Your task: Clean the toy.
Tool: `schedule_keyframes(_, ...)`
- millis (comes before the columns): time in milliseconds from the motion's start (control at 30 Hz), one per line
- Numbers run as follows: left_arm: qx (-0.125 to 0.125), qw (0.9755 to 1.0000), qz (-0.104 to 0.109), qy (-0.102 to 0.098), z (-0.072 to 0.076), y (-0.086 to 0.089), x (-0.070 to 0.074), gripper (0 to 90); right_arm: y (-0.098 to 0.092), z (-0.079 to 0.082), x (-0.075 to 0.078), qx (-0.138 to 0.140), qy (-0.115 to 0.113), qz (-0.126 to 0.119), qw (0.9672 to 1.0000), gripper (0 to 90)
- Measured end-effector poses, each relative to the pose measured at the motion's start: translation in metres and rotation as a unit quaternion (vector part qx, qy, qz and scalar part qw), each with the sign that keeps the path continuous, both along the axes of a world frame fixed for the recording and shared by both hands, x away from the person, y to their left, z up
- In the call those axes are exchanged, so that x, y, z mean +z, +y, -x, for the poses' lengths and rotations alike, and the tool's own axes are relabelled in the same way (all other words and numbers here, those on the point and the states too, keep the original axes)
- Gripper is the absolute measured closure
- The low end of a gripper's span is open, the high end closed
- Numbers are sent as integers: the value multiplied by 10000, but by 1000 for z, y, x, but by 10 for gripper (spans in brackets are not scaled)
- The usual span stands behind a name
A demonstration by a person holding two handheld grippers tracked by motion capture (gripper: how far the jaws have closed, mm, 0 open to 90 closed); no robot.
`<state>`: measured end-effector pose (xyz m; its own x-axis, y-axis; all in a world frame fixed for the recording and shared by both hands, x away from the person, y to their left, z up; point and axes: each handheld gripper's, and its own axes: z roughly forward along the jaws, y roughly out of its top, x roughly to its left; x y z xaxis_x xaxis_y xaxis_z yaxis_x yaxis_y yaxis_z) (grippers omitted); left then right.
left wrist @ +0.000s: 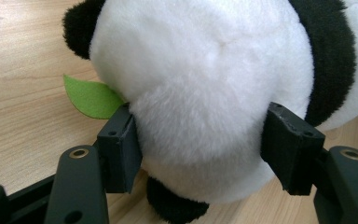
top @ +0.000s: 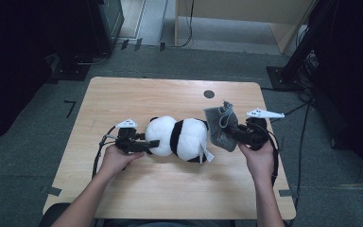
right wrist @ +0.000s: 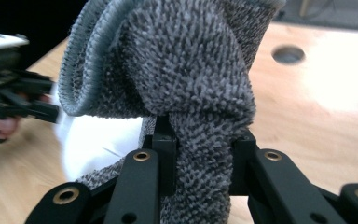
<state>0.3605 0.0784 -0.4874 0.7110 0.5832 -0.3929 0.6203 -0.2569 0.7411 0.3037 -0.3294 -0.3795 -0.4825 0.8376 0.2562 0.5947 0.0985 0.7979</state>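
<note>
Here's the plush panda [top: 179, 138] lying on its side across the middle of the wooden counter [top: 123, 94], white head to the left, body to the right, a small white tag at its near right end; the left gripper [top: 147, 144] comes in from the left and its jaws stand on either side of the panda's white head, pressed into the fur in the left gripper view, so it is grasping the panda [left wrist: 200, 93]; a green felt leaf [left wrist: 91, 97] pokes out from under the head, lying flat on the counter just beside the left-hand jaw. Over on the right, the right gripper [top: 234, 132] is clenched on a grey knitted cloth [top: 220, 126]; the right gripper view shows the cloth [right wrist: 186, 88] bunched and pinched tight between the jaws, its ribbed edge curling up and left; the cloth hangs lifted just beside the panda's right end, whether touching I cannot tell. A round hole [top: 209, 93] sits in the counter farther off.
</note>
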Motion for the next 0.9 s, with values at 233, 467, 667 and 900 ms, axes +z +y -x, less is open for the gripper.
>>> schedule_keyframes(233, 11, 10000, 4, -18, 1, 0, 0, 349, 27, 4, 14, 400, -91, -96, 9991, 722)
schedule_keyframes(467, 31, 10000, 54, 26, 0, 0, 0, 347, 47, -15, -29, 341, 278, 364, 9984, 698)
schedule_keyframes(667, 102, 9998, 180, 71, 0, -2, -1, 339, 40, -20, -45, 29, 347, 160, 9993, 700)
schedule_keyframes(900, 140, 9995, 221, 176, -1, -4, 0, 290, 39, -24, -56, -124, 344, 184, 9992, 704)
